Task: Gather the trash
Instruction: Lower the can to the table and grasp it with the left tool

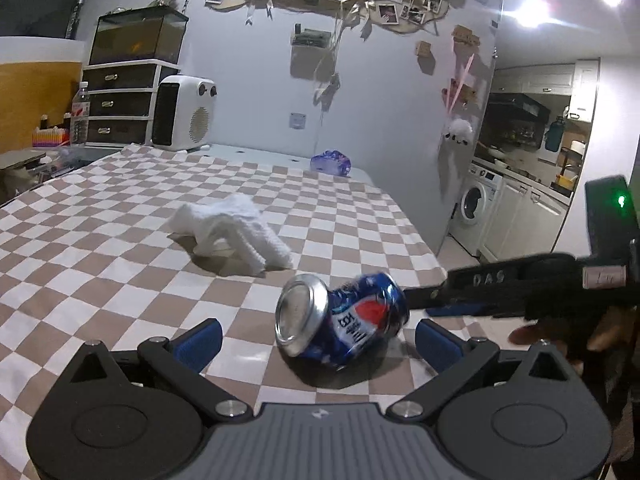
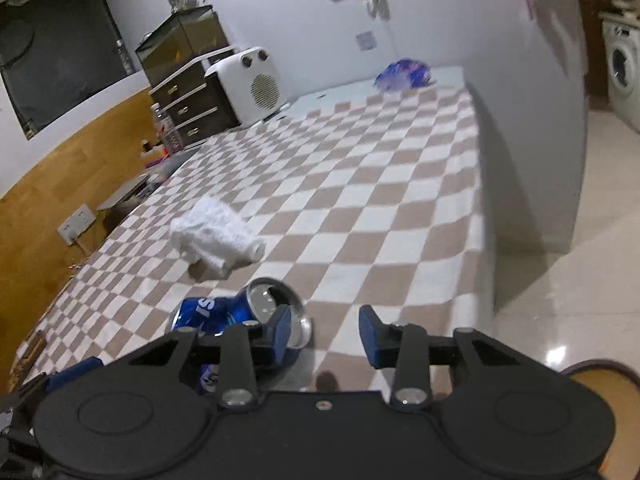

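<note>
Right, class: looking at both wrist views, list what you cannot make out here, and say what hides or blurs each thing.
- Crushed can, right wrist view: its near end is covered by the right tongs.
- Blue wrapper, both views: too far and blurred to identify.
- Right tongs, left wrist view: the tips are hidden behind the can.
- Brown round object, right wrist view: cut off by the frame edge.

1. A pale wall (image 1: pixel 256 92) stands behind the table with the checked cloth (image 1: pixel 100 264).
2. A white heater (image 1: pixel 182 112) sits by that wall, at the far end of the table.
3. Dark drawers (image 1: pixel 120 104) stand just left of the heater, with a glass tank (image 1: pixel 138 34) on top.
4. A washing machine (image 1: pixel 476 204) is far right of the heater.
5. Bright lights (image 1: pixel 532 10) shine high up on the right.
6. The floor (image 2: pixel 560 292) is pale and shiny.
</note>
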`<state>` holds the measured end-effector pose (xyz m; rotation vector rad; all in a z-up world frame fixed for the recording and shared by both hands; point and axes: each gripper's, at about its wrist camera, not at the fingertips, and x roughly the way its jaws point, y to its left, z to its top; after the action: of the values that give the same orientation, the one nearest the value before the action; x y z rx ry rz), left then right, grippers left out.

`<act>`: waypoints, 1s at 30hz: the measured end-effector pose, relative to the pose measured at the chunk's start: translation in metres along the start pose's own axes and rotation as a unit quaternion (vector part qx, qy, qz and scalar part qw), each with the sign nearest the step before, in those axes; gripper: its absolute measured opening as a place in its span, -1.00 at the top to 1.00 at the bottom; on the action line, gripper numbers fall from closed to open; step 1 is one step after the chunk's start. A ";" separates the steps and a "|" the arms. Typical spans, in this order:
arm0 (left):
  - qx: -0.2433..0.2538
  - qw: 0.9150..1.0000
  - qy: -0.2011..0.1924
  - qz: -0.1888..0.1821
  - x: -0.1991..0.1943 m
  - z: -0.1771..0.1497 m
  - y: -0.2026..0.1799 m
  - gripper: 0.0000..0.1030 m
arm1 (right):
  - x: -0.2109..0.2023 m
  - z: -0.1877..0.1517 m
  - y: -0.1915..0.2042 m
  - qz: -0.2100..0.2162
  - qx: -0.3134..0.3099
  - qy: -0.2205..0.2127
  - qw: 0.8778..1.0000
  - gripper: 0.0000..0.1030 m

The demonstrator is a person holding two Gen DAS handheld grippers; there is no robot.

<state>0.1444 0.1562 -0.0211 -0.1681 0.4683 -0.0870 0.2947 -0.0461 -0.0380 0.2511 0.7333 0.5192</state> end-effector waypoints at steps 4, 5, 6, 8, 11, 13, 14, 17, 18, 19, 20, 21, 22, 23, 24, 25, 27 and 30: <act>-0.002 1.000 -0.008 0.001 -0.007 0.003 0.005 -0.96 | 0.001 -0.011 0.007 0.047 0.003 0.021 0.999 0.32; 0.003 1.000 -0.007 0.004 -0.007 0.004 0.005 -0.96 | 0.001 -0.013 0.009 0.060 0.005 0.028 0.998 0.32; 0.011 1.000 -0.004 0.009 -0.007 0.005 0.004 -0.96 | 0.002 -0.016 0.012 0.076 0.008 0.038 0.996 0.32; 0.029 0.999 0.001 0.019 -0.007 0.006 0.001 -0.96 | 0.000 -0.019 0.017 0.104 0.011 0.050 0.993 0.32; 0.059 0.998 0.008 0.020 -0.004 0.009 -0.005 -0.98 | -0.006 -0.022 0.022 0.124 0.015 0.057 0.991 0.32; 0.090 0.996 0.014 0.016 0.001 0.011 -0.012 -0.98 | -0.011 -0.021 0.021 0.118 0.017 0.053 0.991 0.32; 0.110 0.994 0.018 0.014 0.005 0.014 -0.016 -0.98 | -0.013 -0.020 0.020 0.114 0.018 0.051 0.992 0.32; 0.158 0.987 0.036 0.007 0.021 0.022 -0.024 -0.98 | -0.021 -0.016 0.016 0.103 0.017 0.040 0.994 0.32; 0.168 0.985 0.043 0.003 0.026 0.025 -0.026 -0.98 | -0.024 -0.015 0.015 0.100 0.016 0.036 0.994 0.32; 0.175 0.983 0.050 -0.002 0.031 0.028 -0.028 -0.98 | -0.026 -0.013 0.013 0.098 0.015 0.033 0.995 0.32; 0.179 0.982 0.058 -0.005 0.036 0.031 -0.029 -0.98 | -0.028 -0.012 0.011 0.096 0.015 0.030 0.995 0.32; 0.183 0.981 0.065 -0.007 0.040 0.033 -0.030 -0.98 | -0.031 -0.011 0.010 0.094 0.013 0.026 0.995 0.32; 0.185 0.980 0.074 -0.008 0.046 0.034 -0.031 -0.98 | -0.033 -0.011 0.008 0.090 0.013 0.023 0.996 0.31; 0.186 0.979 0.082 -0.008 0.051 0.034 -0.031 -0.98 | -0.034 -0.010 0.007 0.087 0.012 0.020 0.996 0.31; 0.187 0.978 0.092 -0.008 0.057 0.035 -0.031 -0.98 | -0.036 -0.009 0.005 0.085 0.013 0.017 0.996 0.30; 0.187 0.977 0.103 -0.009 0.063 0.035 -0.031 -0.98 | -0.036 -0.008 0.003 0.083 0.014 0.016 0.996 0.29; 0.183 0.975 0.122 -0.009 0.073 0.036 -0.029 -0.98 | -0.037 -0.006 0.001 0.077 0.014 0.013 0.997 0.24; 0.166 0.976 0.142 -0.010 0.083 0.038 -0.022 -0.96 | -0.035 -0.003 0.000 0.069 0.007 0.013 0.997 0.19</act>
<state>0.2347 0.1292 -0.0209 0.1713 0.7294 -0.2101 0.2711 -0.0651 -0.0199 0.3106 0.7485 0.6503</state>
